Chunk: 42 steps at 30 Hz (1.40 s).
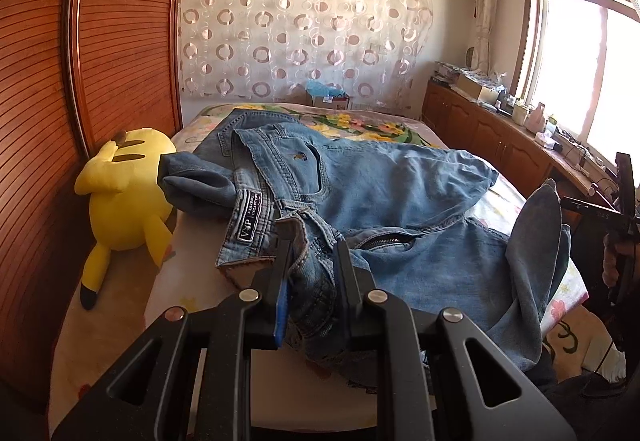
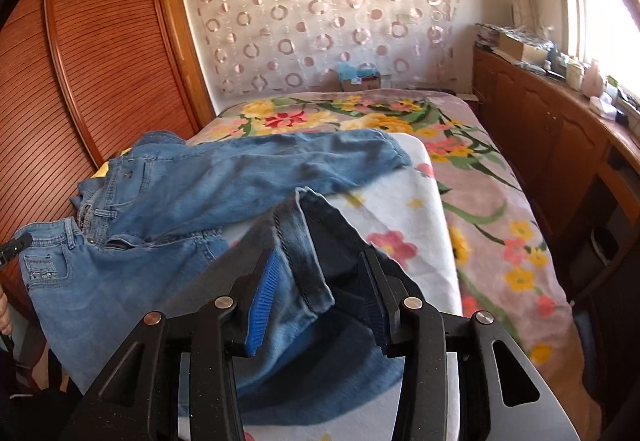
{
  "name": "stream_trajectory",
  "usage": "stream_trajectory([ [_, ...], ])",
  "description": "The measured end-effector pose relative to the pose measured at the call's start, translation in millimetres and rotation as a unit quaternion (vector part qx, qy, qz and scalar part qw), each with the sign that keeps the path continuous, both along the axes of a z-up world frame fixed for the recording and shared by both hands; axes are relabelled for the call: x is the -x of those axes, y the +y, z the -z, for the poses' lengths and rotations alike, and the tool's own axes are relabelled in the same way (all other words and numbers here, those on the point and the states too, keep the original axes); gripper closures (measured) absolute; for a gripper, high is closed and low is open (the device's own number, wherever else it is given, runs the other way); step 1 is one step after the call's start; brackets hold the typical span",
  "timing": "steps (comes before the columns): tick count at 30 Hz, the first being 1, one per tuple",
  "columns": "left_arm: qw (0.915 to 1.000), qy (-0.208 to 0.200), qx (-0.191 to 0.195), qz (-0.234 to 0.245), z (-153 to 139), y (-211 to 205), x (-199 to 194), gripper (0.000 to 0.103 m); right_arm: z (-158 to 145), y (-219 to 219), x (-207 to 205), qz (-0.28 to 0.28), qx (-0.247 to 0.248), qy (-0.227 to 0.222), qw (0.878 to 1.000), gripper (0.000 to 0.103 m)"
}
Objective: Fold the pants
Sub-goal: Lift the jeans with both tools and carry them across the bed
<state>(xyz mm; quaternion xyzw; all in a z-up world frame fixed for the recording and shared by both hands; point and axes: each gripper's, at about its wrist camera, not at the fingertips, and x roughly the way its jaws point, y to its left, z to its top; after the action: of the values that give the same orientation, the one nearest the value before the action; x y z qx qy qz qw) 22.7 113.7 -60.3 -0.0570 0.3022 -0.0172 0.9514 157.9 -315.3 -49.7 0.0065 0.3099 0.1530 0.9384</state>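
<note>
A pair of light blue jeans (image 1: 384, 177) lies spread and rumpled across the bed, waistband toward the left. My left gripper (image 1: 314, 253) is shut on the bunched waistband by the fly. In the right wrist view the jeans (image 2: 248, 169) stretch over the white flowered blanket (image 2: 404, 209). My right gripper (image 2: 320, 265) has its jaws apart around a lifted trouser leg hem (image 2: 308, 241), which hangs between the blue pads without being pinched. The right gripper also shows at the right edge of the left wrist view (image 1: 624, 193).
A yellow plush toy (image 1: 128, 193) lies on the bed's left side against the wooden louvred wardrobe (image 1: 100, 61). A flowered bedspread (image 2: 492, 201) covers the rest. Low wooden cabinets (image 2: 552, 129) with clutter run under the window on the right. A box (image 2: 360, 79) stands by the curtained wall.
</note>
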Motion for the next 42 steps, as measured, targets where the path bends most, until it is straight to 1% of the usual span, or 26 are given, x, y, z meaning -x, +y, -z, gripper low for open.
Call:
stream_trajectory([
  [1,1.0000,0.001,0.000,0.000,1,0,0,0.082,5,-2,0,0.000,-0.002,-0.001,1.000,0.060],
  [2,1.0000,0.003,0.000,0.000,3,-1,0,0.082,1,9,-1,0.000,0.000,-0.002,1.000,0.060],
  [6,1.0000,0.008,-0.004,0.003,5,-3,-2,0.082,13,9,3,0.022,0.009,0.005,1.000,0.060],
  [8,0.9999,0.010,-0.004,0.003,6,-2,-2,0.082,16,10,5,0.016,0.005,0.012,1.000,0.060],
  [15,0.9999,0.014,-0.002,0.002,9,0,-4,0.082,33,32,-35,-0.002,0.082,0.040,0.996,0.060],
  [18,0.9999,0.015,-0.004,0.004,10,0,-4,0.082,45,33,-58,-0.019,0.095,0.074,0.993,0.060],
  [20,0.9999,0.015,-0.002,0.003,10,-1,-4,0.082,52,30,-64,-0.025,0.099,0.089,0.991,0.060],
  [22,0.9998,0.017,-0.003,0.004,11,-1,-4,0.082,55,23,-65,-0.029,0.092,0.099,0.990,0.060],
  [25,0.9998,0.020,0.000,0.003,14,0,-5,0.082,52,19,-69,-0.030,0.081,0.092,0.992,0.060],
  [27,0.9998,0.021,-0.001,0.003,14,1,-6,0.082,50,24,-74,-0.033,0.079,0.085,0.993,0.060],
  [30,0.9997,0.024,-0.002,0.007,17,1,-7,0.082,50,35,-81,-0.047,0.090,0.077,0.992,0.060],
  [33,0.9995,0.030,-0.003,0.010,21,1,-8,0.082,58,43,-87,-0.055,0.115,0.090,0.988,0.060],
  [34,0.9994,0.034,-0.003,0.009,23,2,-9,0.082,63,43,-89,-0.058,0.123,0.098,0.986,0.079],
  [35,0.9993,0.036,-0.003,0.006,25,3,-10,0.082,66,41,-89,-0.064,0.126,0.103,0.985,0.090],
  [36,0.9993,0.038,-0.002,0.005,26,4,-10,0.082,67,41,-89,-0.070,0.124,0.103,0.984,0.091],
  [37,0.9992,0.039,0.000,0.004,27,5,-11,0.082,65,38,-86,-0.072,0.119,0.097,0.986,0.095],
  [39,0.9992,0.039,0.000,0.002,28,7,-11,0.082,51,24,-74,-0.068,0.095,0.076,0.990,0.096],
  [40,0.9992,0.039,0.000,0.001,28,8,-10,0.082,44,14,-65,-0.059,0.078,0.064,0.993,0.096],
  [42,0.9994,0.034,-0.001,-0.007,26,11,-8,0.082,27,-5,-46,-0.048,0.033,0.027,0.998,0.096],
])
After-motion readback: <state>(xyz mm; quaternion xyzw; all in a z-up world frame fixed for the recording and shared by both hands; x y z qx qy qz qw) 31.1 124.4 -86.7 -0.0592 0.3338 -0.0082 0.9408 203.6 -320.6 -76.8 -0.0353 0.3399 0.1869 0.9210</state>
